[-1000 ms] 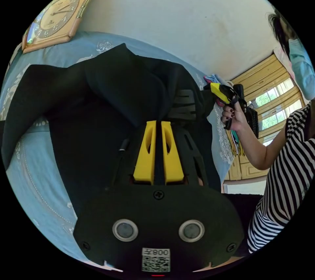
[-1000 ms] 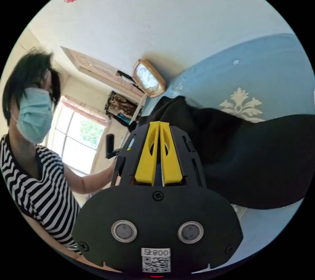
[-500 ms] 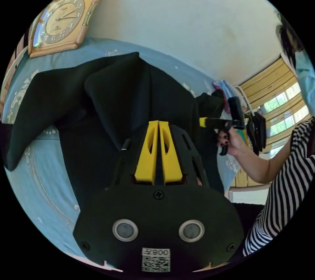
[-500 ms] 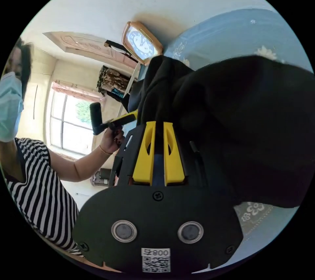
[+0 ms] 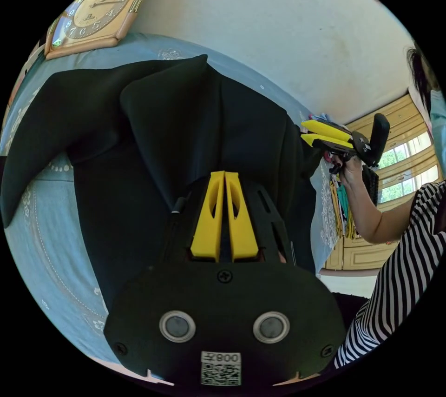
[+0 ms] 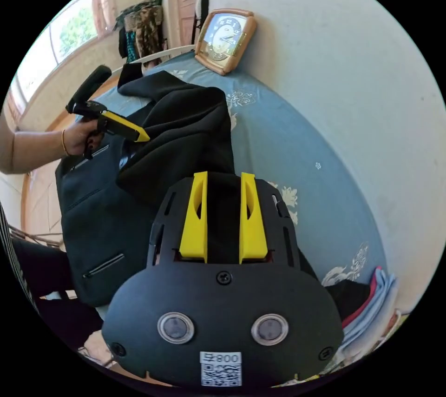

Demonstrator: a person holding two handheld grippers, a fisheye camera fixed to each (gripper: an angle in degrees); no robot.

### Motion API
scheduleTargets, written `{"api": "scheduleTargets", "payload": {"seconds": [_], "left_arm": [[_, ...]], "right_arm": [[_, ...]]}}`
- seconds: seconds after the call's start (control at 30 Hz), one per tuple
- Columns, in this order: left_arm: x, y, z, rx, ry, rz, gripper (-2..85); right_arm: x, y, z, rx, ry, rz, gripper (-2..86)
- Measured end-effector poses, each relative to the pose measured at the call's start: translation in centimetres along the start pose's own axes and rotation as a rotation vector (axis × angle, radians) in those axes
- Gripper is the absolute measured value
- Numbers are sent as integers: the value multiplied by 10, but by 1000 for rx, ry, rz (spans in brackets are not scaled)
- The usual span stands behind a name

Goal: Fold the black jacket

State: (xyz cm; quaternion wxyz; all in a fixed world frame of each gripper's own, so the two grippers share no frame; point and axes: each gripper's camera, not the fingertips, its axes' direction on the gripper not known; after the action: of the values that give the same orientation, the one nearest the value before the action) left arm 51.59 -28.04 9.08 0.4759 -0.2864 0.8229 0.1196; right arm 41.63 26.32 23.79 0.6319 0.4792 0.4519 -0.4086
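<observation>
Now the black fabric jacket (image 6: 116, 211) lies spread on a bed with a pale blue patterned cover (image 6: 297, 160), front side up, its zip pockets showing. One black sleeve (image 6: 186, 136) is folded across the body of the garment, just ahead of the right tool (image 6: 223, 183).

Half a second earlier, the right tool's yellow jaws were close together on black cloth that hung lifted in front of them. Its jaws now stand apart with nothing between them, and the sleeve rests flat on the jacket beyond their tips. In the left gripper view the same tool (image 5: 325, 133) is seen from the side, off to the right of the left tool, open, beside the jacket's edge, held in the person's hand (image 5: 348, 169).

The left tool (image 5: 225, 178) has its yellow jaws nearly together, with only a narrow slit between them. Black cloth lies directly beyond and under its tips; whether any is pinched cannot be told.

A square wooden-framed clock (image 6: 225, 39) leans against the white wall well beyond both tools, at the far end of the bed.

Judging from this, the sleeve fold on the right tool's side looks released and done, and the remaining folds are still ahead.
</observation>
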Motion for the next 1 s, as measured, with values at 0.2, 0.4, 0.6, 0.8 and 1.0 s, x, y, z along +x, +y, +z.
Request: {"api": "scheduleTargets", "payload": {"seconds": [0.2, 0.4, 0.6, 0.8, 1.0], "left_arm": [[-10, 3, -3, 10, 21, -20, 1], [-15, 6, -9, 8, 9, -25, 2], [-17, 5, -19, 55, 44, -26, 1], [-12, 0, 3, -29, -2, 34, 1], [-9, 4, 4, -72, -69, 59, 2]], "right_arm": [[-38, -28, 25, -157, 105, -227, 95], [-38, -46, 39, -211, 260, -290, 9], [63, -48, -3, -66, -150, 214, 6], [124, -12, 50, -145, -486, 622, 24], [74, -39, -11, -4, -218, 405, 84]]}}
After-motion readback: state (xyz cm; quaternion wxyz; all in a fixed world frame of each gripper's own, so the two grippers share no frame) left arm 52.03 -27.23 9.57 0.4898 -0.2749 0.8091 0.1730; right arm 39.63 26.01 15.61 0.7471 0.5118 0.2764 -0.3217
